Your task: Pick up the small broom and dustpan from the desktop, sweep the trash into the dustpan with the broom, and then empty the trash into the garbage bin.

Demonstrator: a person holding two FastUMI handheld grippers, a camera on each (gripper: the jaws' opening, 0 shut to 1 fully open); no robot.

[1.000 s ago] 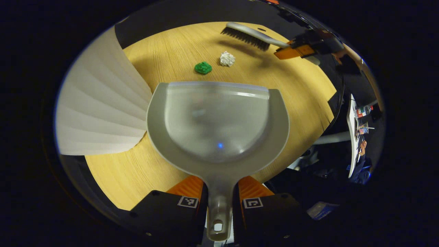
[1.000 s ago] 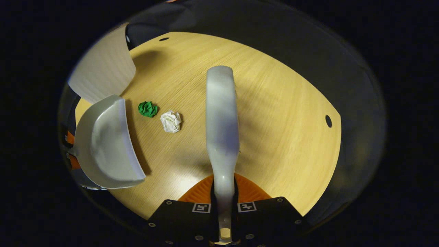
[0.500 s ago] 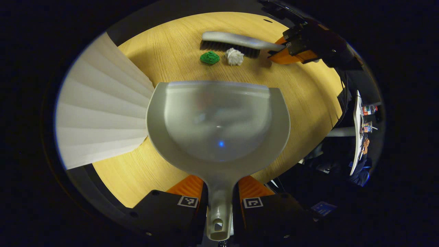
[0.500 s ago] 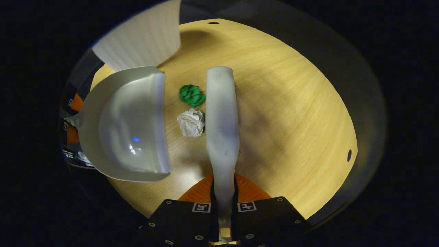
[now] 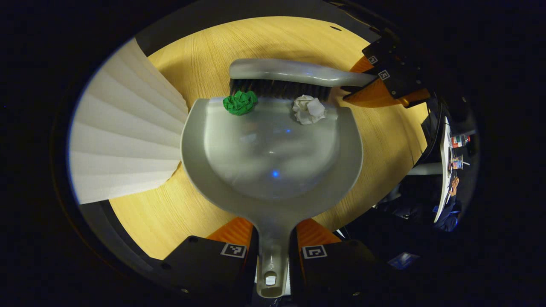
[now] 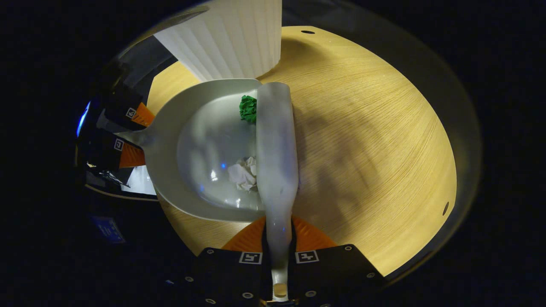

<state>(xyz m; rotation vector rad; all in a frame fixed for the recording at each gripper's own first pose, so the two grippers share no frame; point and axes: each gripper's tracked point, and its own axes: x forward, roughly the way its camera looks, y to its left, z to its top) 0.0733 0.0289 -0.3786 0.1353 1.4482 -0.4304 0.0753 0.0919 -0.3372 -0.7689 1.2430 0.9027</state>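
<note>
My left gripper (image 5: 273, 238) is shut on the handle of the grey dustpan (image 5: 273, 170), whose front lip rests on the wooden desktop (image 5: 204, 64). My right gripper (image 6: 279, 238) is shut on the handle of the small grey broom (image 6: 276, 145). The broom (image 5: 294, 74) lies along the dustpan's lip, bristles down. A green paper ball (image 5: 240, 102) sits at the lip's left end and a white paper ball (image 5: 309, 110) just inside the lip, both against the bristles. In the right gripper view the green ball (image 6: 248, 108) and white ball (image 6: 243, 174) lie in the dustpan (image 6: 200, 157) beside the broom.
A white ribbed garbage bin (image 5: 123, 140) stands at the dustpan's left, close to its rim; the bin (image 6: 230, 38) also shows beyond the dustpan in the right gripper view. The desktop edge (image 5: 396, 166) drops off at the right. Small holes (image 6: 445, 208) mark the desktop.
The broom swept toward the dustpan, pushing both paper balls from the bare desktop onto the dustpan's lip. The dustpan stayed nearly still.
</note>
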